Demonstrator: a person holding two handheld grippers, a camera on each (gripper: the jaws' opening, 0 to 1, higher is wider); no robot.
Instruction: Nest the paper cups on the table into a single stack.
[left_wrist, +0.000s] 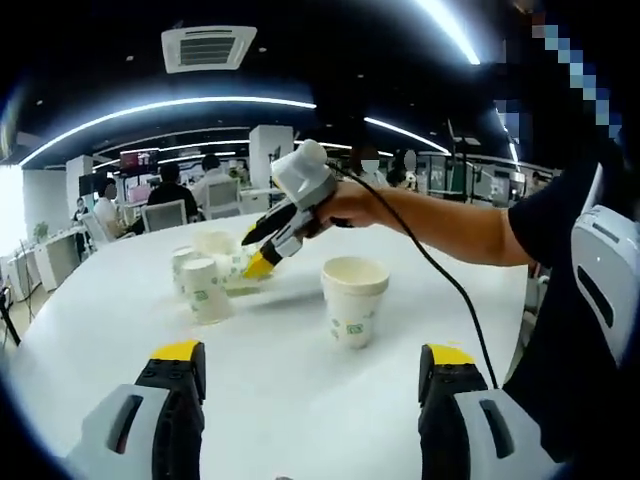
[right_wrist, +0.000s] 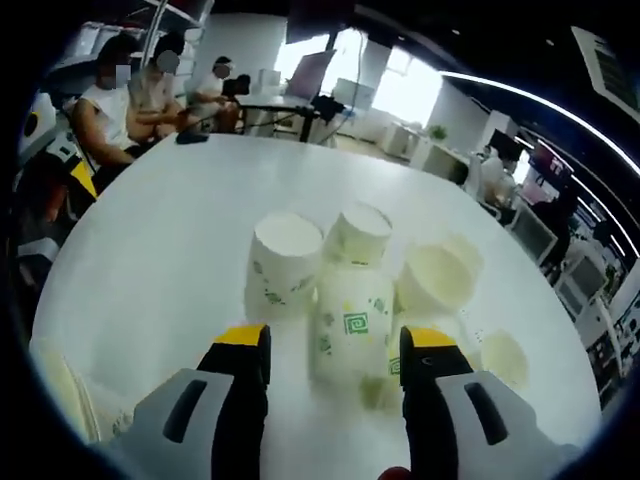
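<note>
Several white paper cups with green print stand bunched on the round white table (right_wrist: 150, 250). In the right gripper view, one cup (right_wrist: 352, 300) stands between the jaws of my right gripper (right_wrist: 335, 345), which is open, with a gap on the left side. Another cup (right_wrist: 284, 262) is just to its left, and an open cup (right_wrist: 436, 276) just to its right. In the left gripper view, the right gripper (left_wrist: 256, 250) reaches into the cup cluster (left_wrist: 207, 288). A single upright cup (left_wrist: 354, 298) stands apart, ahead of my left gripper (left_wrist: 312, 362), which is wide open and holds nothing.
The person's forearm (left_wrist: 440, 226) and the gripper's cable (left_wrist: 450, 285) cross the left gripper view above the table (left_wrist: 300, 400). People sit at the table's far edge (right_wrist: 150, 95) and at desks behind (left_wrist: 165, 195). A small cup (right_wrist: 503, 358) lies at the right of the cluster.
</note>
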